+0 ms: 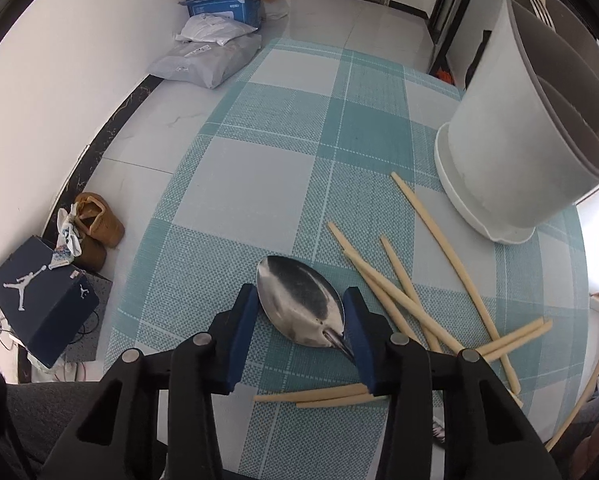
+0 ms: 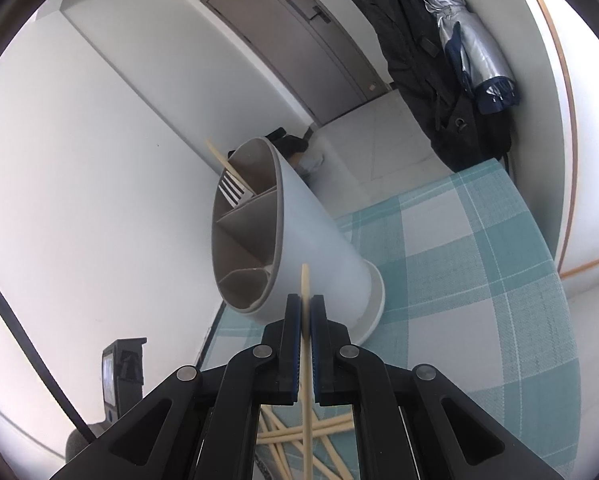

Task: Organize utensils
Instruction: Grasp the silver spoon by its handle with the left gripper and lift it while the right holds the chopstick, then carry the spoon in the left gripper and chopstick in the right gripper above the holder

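Observation:
In the left wrist view a metal spoon [image 1: 299, 300] lies on the teal plaid tablecloth [image 1: 279, 168]. My left gripper [image 1: 300, 291] straddles its bowl, and both blue pads touch the bowl's edges. Several pale chopsticks [image 1: 399, 292] lie scattered just right of it. The white utensil holder [image 1: 499, 152] stands behind them. In the right wrist view my right gripper [image 2: 305, 300] is shut on one chopstick [image 2: 305, 280], raised in front of the holder [image 2: 315, 240]. The holder's grey divided inside shows a fork [image 2: 231, 192] and a chopstick [image 2: 221, 158] in the far compartment.
The table's left edge drops to a tiled floor with a dark shoebox [image 1: 39, 300], brown shoes [image 1: 99, 224] and parcels [image 1: 207, 56]. A dark coat [image 2: 415, 60] and a folded umbrella [image 2: 471, 48] hang by the door [image 2: 291, 40]. More chopsticks [image 2: 291, 436] lie under my right gripper.

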Motion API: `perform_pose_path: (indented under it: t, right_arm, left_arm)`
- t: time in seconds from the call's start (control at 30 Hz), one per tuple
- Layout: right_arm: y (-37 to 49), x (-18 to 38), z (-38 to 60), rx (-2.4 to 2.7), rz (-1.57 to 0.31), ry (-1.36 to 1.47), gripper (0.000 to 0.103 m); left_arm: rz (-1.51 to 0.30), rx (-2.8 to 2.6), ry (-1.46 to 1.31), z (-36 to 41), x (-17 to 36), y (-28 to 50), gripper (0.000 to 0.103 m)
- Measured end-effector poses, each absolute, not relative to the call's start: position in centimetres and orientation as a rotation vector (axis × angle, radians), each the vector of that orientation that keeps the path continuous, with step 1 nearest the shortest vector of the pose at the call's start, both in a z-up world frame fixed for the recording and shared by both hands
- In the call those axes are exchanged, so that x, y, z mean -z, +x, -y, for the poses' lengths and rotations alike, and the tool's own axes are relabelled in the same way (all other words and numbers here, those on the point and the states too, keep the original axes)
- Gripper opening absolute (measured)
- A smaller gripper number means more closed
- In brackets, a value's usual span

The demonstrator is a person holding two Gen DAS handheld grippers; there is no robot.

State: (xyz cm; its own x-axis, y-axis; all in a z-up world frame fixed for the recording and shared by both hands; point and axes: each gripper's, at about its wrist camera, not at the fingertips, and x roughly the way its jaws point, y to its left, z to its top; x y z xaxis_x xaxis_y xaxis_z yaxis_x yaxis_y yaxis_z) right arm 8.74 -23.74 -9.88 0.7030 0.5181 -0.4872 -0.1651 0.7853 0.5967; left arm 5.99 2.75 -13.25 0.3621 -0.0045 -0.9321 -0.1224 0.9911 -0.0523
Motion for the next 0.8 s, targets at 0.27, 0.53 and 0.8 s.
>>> perform_pose_path:
  t: [0.27, 0.53, 0.8]
  right_arm:
    - [8.6, 9.8, 23.4, -0.394, -0.692, 0.528, 0.004]
    - [8.1, 8.9, 23.2, -0.400, -0.635, 0.515, 0.004]
    - [6.6, 7.6, 23.3, -0.387, -0.548, 0.480, 0.004]
  left_arm:
    - [-1.189, -0.060, -0.227, -3.2, 13.0, 6.6, 0.032]
    - [-1.117, -0.025, -0.274, -3.4, 12.0, 6.7, 0.031]
    - [-1.006, 0.014, -0.296, -3.4, 10.1, 5.7, 0.030]
